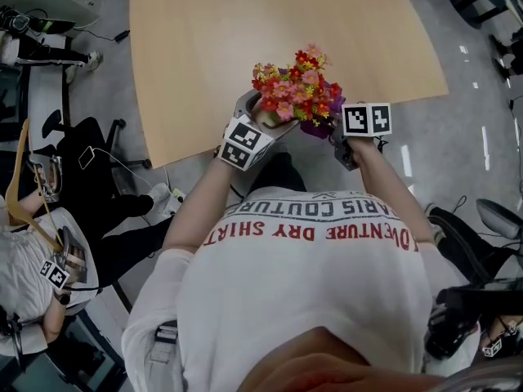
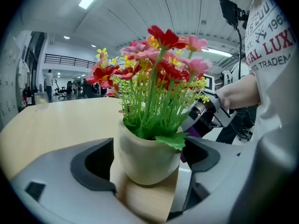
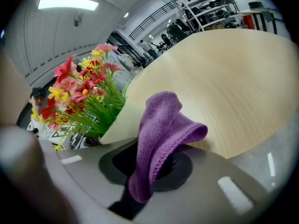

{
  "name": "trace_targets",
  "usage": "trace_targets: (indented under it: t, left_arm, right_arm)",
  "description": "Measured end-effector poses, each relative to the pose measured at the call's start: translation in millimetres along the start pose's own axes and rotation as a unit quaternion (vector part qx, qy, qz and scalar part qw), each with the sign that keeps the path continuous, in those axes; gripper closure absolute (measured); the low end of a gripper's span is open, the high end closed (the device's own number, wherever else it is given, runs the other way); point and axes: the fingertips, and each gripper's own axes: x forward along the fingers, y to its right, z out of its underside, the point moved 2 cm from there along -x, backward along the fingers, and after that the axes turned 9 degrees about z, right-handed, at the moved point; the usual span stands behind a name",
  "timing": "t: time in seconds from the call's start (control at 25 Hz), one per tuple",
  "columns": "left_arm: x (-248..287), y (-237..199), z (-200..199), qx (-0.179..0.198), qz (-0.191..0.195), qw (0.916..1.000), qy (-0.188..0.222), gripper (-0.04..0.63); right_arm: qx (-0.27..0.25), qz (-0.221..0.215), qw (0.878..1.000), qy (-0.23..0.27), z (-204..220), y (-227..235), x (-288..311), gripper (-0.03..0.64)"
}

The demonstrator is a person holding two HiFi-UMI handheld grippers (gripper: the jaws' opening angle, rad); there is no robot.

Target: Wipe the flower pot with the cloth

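– white shirt (image 1: 310, 276) with red lettering fills the bottom of the head view, and two forearms (image 1: 204, 211) reach out from it. what's at the ends?
– one gripper each. the left gripper (image 2: 147, 161) has its jaws set wide, one dark pad on each side of the flower pot (image 2: 140, 153), clamped on it.
– where is the pot, then?
– at the near edge of the pale wooden table (image 1: 245, 31), close to the person's chest. it's a cream, rounded pot, leaning a little in the left gripper view, with tabletop showing under it. whether its base touches the wood i can't tell.
– and what's in it?
– a bunch of flowers (image 1: 294, 84), red, pink and yellow on green stems, with one broad green leaf (image 2: 172, 141) hanging over the rim.
– the other side?
– the right gripper (image 3: 149, 167) has its jaws pinched together on the cloth (image 3: 163, 125), a purple one. it stands up out of the jaws in a folded hump, and a tail hangs down below them.
– is the cloth on the pot?
– just beside it, on the pot's right, under the blooms. contact i can't make out.
– anything else around?
– another person (image 1: 33, 276) sits off to the left, well apart from the table.
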Motion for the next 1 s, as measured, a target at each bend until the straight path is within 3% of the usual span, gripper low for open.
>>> trace_targets:
  t: [0.2,0.36,0.52,0.84,1.0]
  left_arm:
    - [-0.4,-10.3,27.2,-0.049,-0.081,0.9953,0.018,0.14]
    - [6.0,-10.9,30.3,-0.084,-0.159,0.983,0.035,0.14]
    - [13.4,-20.4,29.9,-0.09,-0.229,0.9686,0.037,0.14]
    - [18.1,-28.3,19.6,-0.097,-0.283,0.9538,0.03,0.151]
    - [23.0,-17.6,22.2,-0.095,-0.284,0.9534,0.035,0.161]
  right_arm:
    - [0.011,-0.005,0.999,0.037,4.8,11.0,-1.5,0.566]
    - [0.021,-0.009,0.998,0.06,6.7,17.8,-20.1,0.566]
    - [0.025,-0.013,0.997,0.077,8.8,22.7,-30.6,0.566]
    - [0.035,-0.013,0.995,0.088,17.0,19.8,-51.8,0.566]
    - [0.037,-0.016,0.995,0.091,30.8,28.2,-59.2,0.566]
